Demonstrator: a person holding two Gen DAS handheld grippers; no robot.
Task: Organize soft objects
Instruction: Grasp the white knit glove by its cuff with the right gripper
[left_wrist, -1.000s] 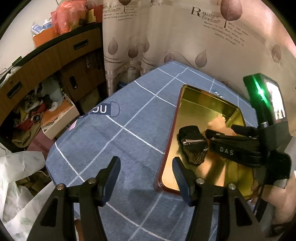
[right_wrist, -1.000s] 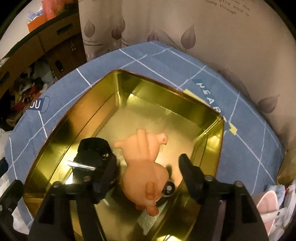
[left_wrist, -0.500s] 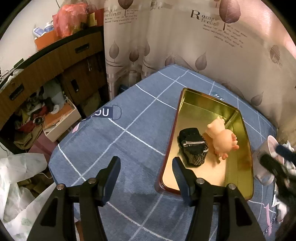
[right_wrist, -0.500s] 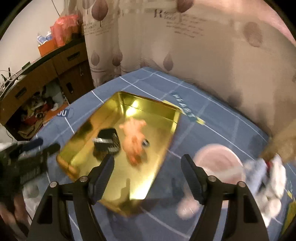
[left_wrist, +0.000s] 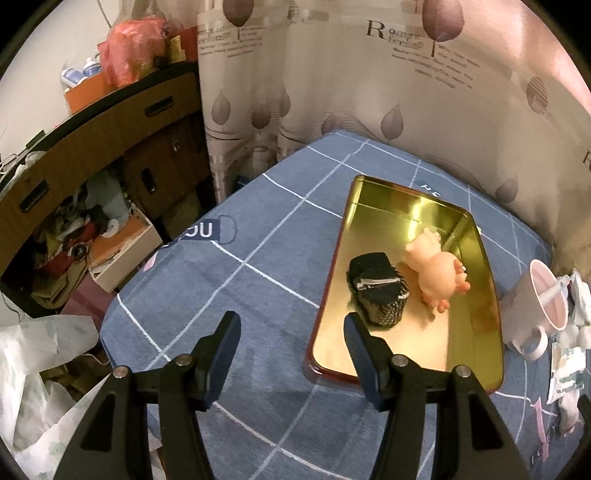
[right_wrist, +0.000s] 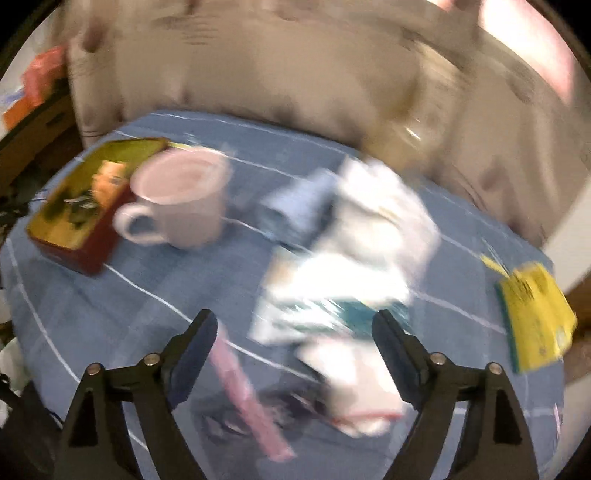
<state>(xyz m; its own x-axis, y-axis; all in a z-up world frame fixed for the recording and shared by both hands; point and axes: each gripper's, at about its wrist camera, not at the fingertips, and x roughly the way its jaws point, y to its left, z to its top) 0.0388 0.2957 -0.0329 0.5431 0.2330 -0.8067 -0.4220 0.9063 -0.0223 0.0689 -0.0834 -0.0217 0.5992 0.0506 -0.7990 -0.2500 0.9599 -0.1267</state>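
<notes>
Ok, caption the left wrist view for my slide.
Open left tongs hover beside a gold rectangular tin tray holding a pink rubber pig and black mesh bundle.

Each of the two grippers, the left gripper (left_wrist: 291, 326) and the right gripper (right_wrist: 294, 326), has two black arms shaped like thin triangles, small round silver screws on top, and dark blue fingers (left_wrist: 360, 350) with little ridges on the inside.

place: home | evidence: leaf-print curtain (left_wrist: 369, 92); cluttered wooden cabinet (left_wrist: 92, 147); blue checked tablecloth (left_wrist: 258, 277)
</notes>
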